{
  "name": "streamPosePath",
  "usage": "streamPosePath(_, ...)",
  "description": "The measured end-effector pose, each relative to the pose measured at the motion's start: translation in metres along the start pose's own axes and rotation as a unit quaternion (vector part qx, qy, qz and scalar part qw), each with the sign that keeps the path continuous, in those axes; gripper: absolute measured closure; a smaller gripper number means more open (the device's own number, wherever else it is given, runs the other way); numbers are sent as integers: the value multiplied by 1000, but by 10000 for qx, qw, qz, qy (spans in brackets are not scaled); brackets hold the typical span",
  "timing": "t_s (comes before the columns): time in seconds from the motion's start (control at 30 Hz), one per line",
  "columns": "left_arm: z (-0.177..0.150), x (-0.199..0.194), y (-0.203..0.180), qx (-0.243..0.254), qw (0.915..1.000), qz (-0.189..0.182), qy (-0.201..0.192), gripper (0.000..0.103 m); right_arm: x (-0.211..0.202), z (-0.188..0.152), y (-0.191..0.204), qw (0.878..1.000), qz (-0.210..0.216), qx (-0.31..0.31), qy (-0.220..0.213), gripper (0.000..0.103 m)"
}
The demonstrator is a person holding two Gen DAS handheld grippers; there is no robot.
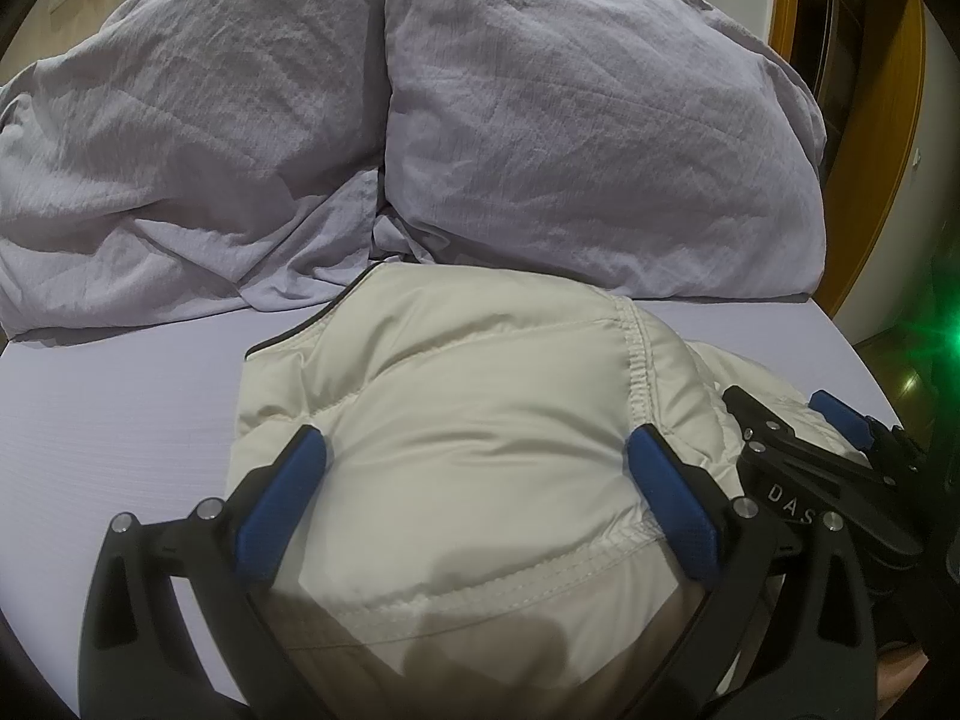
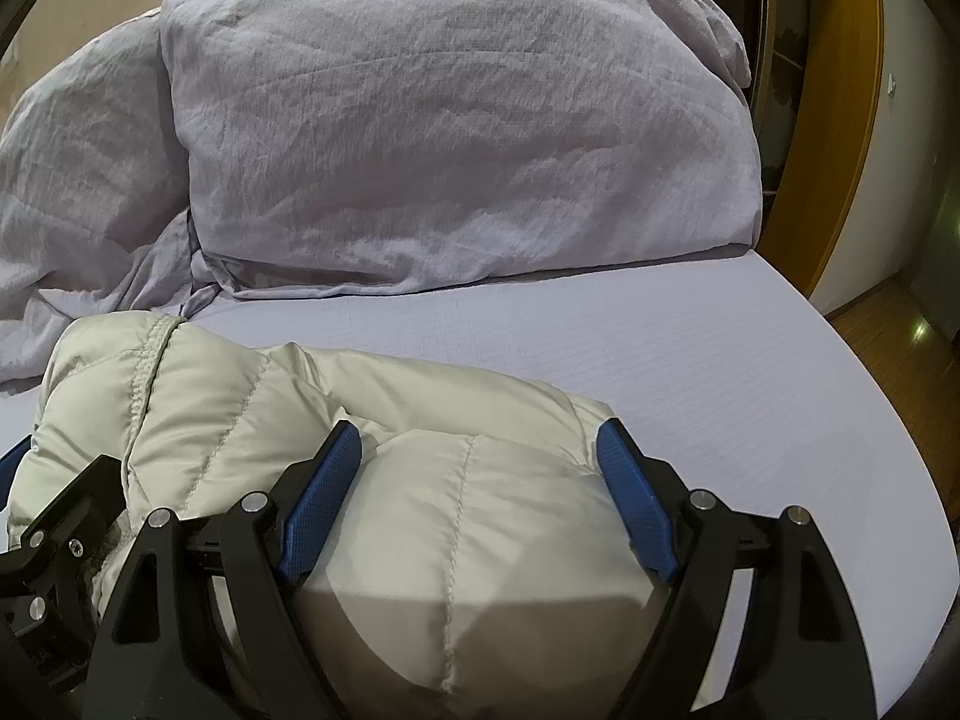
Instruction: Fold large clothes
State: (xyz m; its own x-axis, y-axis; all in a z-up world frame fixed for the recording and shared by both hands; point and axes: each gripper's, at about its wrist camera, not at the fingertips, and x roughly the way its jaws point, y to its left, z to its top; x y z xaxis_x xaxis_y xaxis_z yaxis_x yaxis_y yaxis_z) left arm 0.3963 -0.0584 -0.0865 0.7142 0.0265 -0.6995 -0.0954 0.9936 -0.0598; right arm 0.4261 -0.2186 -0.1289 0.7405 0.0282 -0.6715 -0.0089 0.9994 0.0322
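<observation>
Cream puffy jacket (image 1: 480, 420) bunched on the near part of the bed (image 2: 720, 360), pillows (image 1: 570, 120) beyond; left gripper (image 1: 474, 450) and right gripper (image 2: 480, 438) jaws spread around padded folds. Light, soft, likely slippery: grip stitched seams

Setting: a home bedroom | I work over a bed (image 2: 690, 360) with a lilac fitted sheet | two crumpled lilac pillows (image 1: 600, 132) at its far edge | wooden door frame (image 2: 852, 120) beyond the right edge
</observation>
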Motion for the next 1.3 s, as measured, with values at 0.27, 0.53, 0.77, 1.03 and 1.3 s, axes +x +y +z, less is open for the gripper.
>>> streamPosePath(0.27, 2, -5, 2, -13, 10000, 32, -3, 3, -11, 4, -5, 9998, 181, 21, -67, 23)
streamPosePath(0.53, 21, -23, 24, -396, 9989, 193, -185, 3, -32, 1, -12, 9979, 613, 110, -176, 34)
streamPosePath(0.77, 14, -9, 27, -373, 9992, 124, 4, 2, -20, -9, -6, 9985, 506, -75, -205, 34)
streamPosePath(1.03, 9, -2, 23, -367, 9993, 85, 59, 2, -12, -11, -5, 9987, 479, -55, -179, 33)
streamPosePath(1.3, 5, 5, 24, -439, 9990, 11, 71, 2, -7, -11, -3, 9989, 429, -81, -180, 32)
